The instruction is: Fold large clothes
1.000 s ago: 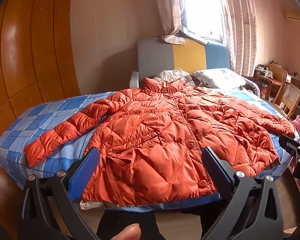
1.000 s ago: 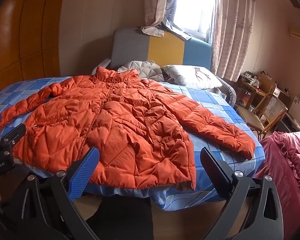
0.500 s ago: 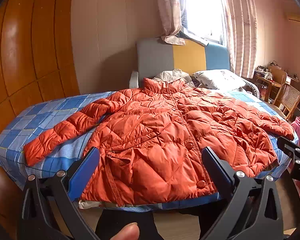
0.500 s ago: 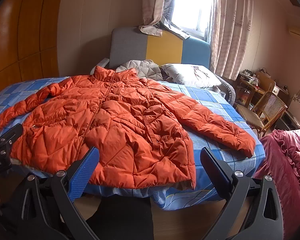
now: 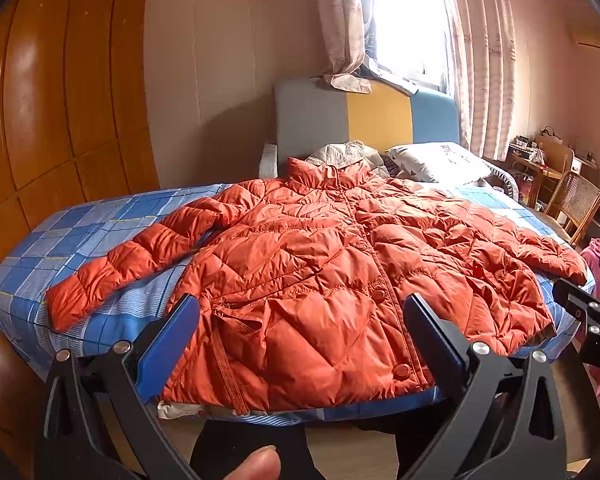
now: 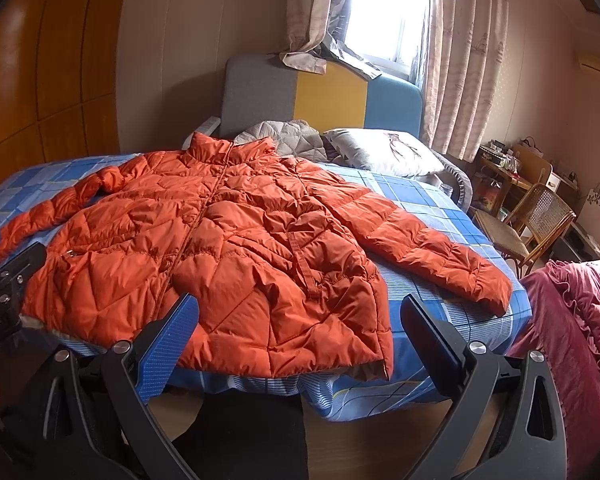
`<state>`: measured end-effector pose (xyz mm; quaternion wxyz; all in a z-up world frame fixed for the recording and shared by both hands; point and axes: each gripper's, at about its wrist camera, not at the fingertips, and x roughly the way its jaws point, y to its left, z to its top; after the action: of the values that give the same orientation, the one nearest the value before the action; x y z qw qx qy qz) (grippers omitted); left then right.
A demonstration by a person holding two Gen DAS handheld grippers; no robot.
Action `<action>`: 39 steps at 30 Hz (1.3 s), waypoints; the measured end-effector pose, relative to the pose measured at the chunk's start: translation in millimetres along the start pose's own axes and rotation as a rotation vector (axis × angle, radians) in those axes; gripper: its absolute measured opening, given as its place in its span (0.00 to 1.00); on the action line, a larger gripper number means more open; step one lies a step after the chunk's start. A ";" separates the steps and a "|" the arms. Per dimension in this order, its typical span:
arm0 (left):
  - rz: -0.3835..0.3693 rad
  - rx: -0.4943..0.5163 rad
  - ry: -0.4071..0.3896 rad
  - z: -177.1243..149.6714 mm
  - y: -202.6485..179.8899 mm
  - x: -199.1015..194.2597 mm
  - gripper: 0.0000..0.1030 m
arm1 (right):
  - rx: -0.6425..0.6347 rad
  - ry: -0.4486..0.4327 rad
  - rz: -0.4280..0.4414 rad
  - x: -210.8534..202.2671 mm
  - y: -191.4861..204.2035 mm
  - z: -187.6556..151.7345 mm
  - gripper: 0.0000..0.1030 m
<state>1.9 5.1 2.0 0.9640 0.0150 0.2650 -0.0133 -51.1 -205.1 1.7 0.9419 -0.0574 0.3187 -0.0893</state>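
So nothing is folded yet: the orange puffer jacket (image 5: 340, 280) lies flat, front up, on the blue checked bed (image 5: 60, 248), both sleeves spread out. My left gripper (image 5: 300, 328) and right gripper (image 6: 298, 328) stand wide apart, empty, before its hem.

The jacket (image 5: 340, 280) lies spread flat on the bed (image 5: 72, 240), front up, collar toward the headboard (image 5: 364, 120) and hem at the near edge, one sleeve stretched out to each side. Behind the collar sit a bunched quilt (image 6: 284, 136) and, to its right, a pillow (image 6: 384, 152); a chair (image 6: 532, 220) stands right of the bed, before a desk (image 6: 512, 172). The left claw (image 5: 300, 336) and right claw (image 6: 298, 334) hang wide apart just before the hem, touching nothing, the left one to the left of the right.
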 end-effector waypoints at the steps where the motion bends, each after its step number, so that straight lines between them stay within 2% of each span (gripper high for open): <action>1: 0.000 -0.001 -0.001 0.1 0.5 -0.1 0.98 | 0.001 0.000 -0.001 0.1 -0.2 0.0 0.97; 25: 0.004 -0.005 -0.004 -1.5 2.0 0.5 0.98 | -0.003 0.007 -0.007 1.3 -3.6 -0.7 0.97; 39: 0.006 -0.009 0.003 -4.0 3.2 3.4 0.98 | -0.008 0.045 -0.030 14.3 -6.1 -7.7 0.97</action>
<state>2.9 8.4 -3.1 0.9638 0.0114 0.2663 -0.0091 -45.4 -214.4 -11.8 0.9329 -0.0637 0.3391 -0.1036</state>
